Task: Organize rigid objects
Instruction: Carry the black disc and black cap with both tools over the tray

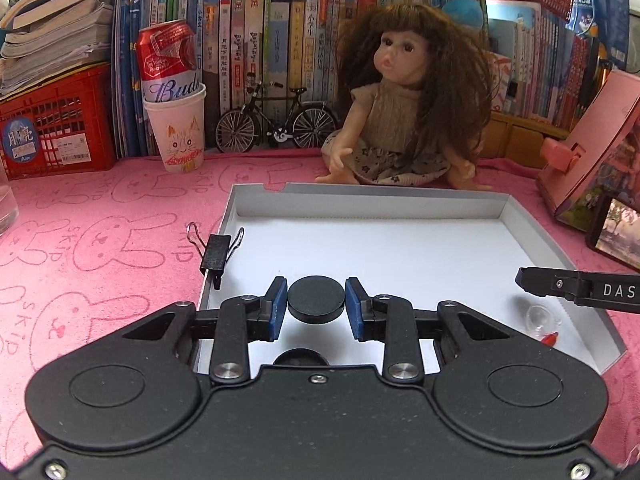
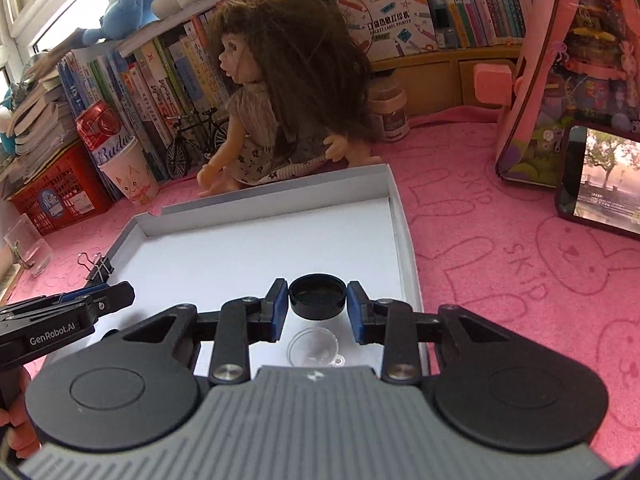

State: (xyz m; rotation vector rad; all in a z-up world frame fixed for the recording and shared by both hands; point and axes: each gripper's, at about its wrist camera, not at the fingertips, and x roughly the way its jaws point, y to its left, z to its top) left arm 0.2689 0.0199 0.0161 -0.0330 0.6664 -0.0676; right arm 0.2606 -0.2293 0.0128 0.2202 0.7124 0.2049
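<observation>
Left wrist view: the left tongs [image 1: 316,306] hold a round black lid [image 1: 316,299] between the two blue pads [image 1: 277,307], with its flat top facing up. The lid hangs over the near part of the white tray [image 1: 400,248], and its dark shadow shows on the tray floor right under it. A black binder clip [image 1: 215,254] sits on the left rim of the tray. Near the right corner of the tray lies a small clear cup [image 1: 542,318], with a tiny red thing just beside it that is too small to name. The tip of the right tongs [image 1: 576,286] pokes in from the right, above that corner. Behind the tray a doll [image 1: 404,112] sits on the pink tabletop [image 1: 100,216]. Farther left a red can [image 1: 168,60] stands inside a white paper cup [image 1: 180,132], and a toy bicycle [image 1: 276,120] leans by the books.

Right wrist view: the right tongs [image 2: 318,306] hold a second black lid [image 2: 318,295] between the blue pads, with its hollow side up. It is over the near right part of the tray [image 2: 394,232]. The clear cup [image 2: 314,346] lies on the tray floor just below the tongs. The left tongs [image 2: 72,312] come in from the left edge; here I cannot tell how they are set. The binder clip [image 2: 98,266] is on the left rim. A phone [image 2: 600,176] with a lit screen stands on the right.
</observation>
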